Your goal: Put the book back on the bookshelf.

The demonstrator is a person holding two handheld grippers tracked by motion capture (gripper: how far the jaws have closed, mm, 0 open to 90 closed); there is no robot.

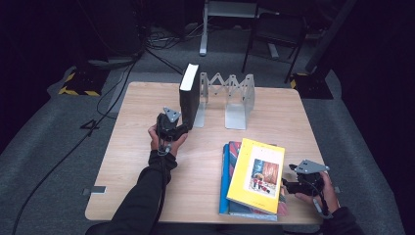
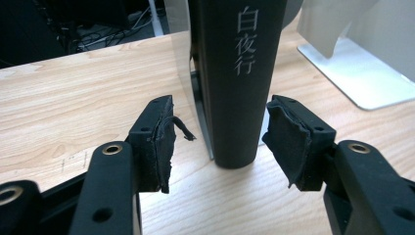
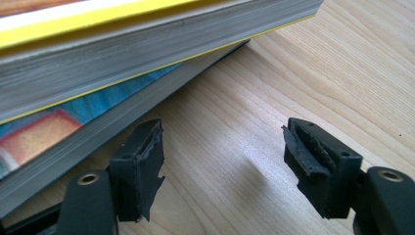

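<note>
Forearms are reaching in from the near edge of the table. Left tongs are pointing at an upright black book leaning on a metal rack; right tongs are waiting beside a stack, likely next. Black pads are standing spread, clear of the book's spine between them, probably letting it stand. Right tongs' pads are gaping wide, with a yellow book just ahead.

Black sleeves; black grippers, grey triangular plates.

floor: grey carpet | table: light wood | chair behind | room dim
</note>
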